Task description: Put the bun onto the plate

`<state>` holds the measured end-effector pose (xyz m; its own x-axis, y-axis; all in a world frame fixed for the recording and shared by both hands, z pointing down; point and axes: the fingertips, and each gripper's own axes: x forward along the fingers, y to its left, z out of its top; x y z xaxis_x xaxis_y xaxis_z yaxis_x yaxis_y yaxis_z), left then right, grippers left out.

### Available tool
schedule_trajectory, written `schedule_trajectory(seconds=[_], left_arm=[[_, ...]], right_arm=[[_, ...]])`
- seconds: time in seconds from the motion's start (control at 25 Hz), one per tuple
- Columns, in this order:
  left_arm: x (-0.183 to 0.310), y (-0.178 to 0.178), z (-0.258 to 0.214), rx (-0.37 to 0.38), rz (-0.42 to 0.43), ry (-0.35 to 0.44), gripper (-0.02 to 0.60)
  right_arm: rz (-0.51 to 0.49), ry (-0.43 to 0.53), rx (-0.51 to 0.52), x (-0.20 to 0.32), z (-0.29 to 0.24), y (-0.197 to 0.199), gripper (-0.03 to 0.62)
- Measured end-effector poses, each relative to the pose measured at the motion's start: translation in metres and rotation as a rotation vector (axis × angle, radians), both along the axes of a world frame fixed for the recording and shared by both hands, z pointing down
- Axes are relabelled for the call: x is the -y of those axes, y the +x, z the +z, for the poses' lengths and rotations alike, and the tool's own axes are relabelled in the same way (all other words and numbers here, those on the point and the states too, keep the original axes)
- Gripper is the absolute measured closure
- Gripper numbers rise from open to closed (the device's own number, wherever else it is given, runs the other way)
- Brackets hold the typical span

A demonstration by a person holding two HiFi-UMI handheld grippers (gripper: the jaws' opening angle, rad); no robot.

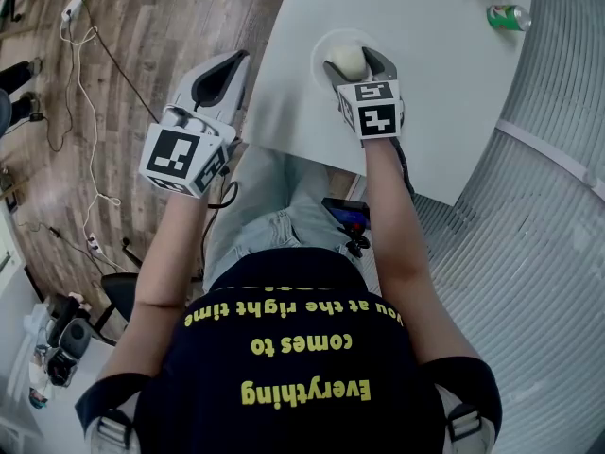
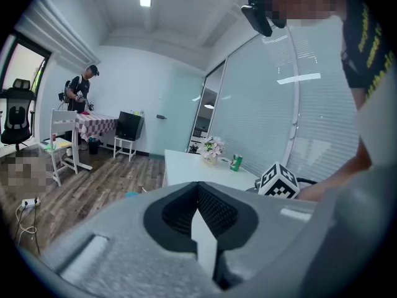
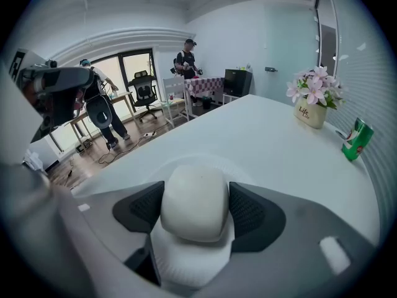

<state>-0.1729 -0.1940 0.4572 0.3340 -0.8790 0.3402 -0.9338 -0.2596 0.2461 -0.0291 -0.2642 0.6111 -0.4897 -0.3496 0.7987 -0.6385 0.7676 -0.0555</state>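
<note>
A pale round bun sits between the jaws of my right gripper, just over a white plate on the white table. In the right gripper view both dark pads press the bun on its sides, flattening them a little, and the plate's rim curves behind it. I cannot tell whether the bun touches the plate. My left gripper hangs beyond the table's left edge, above the wooden floor. In the left gripper view, my left gripper has its jaws together and holds nothing.
A green can stands at the table's far right; in the right gripper view the can is beside a flower pot. Cables trail over the floor at the left. People stand by desks and chairs across the room.
</note>
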Motion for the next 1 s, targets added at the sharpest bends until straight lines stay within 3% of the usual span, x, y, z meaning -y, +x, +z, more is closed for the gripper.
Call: schedule_trajectory(seconds=[0.24,0.36,0.76,0.84,0.88,1.0], left_arm=[[-0.001,0.002,0.003,0.006,-0.002,0.001,0.583],[-0.004,0.004,0.002,0.009,-0.001,0.006,0.583],[-0.001,-0.013,-0.015,0.012,-0.013,0.025,0.583],[-0.001,-0.015,-0.016,0.013,-0.016,0.029,0.583],[0.0,-0.016,-0.016,0.015,-0.018,0.032,0.583],[0.0,-0.018,-0.019,0.017,-0.027,0.039,0.583]], right_arm=[[-0.004,0.008,-0.007,0.0,0.004,0.002,0.252],[-0.021,0.029,-0.015,-0.003,0.003,0.004,0.2],[0.001,0.122,0.074,0.005,-0.044,-0.012,0.355],[0.019,0.157,0.072,0.008,-0.051,-0.011,0.421],[0.028,0.181,0.066,0.01,-0.054,-0.008,0.506],[0.047,0.204,0.076,0.01,-0.059,-0.002,0.569]])
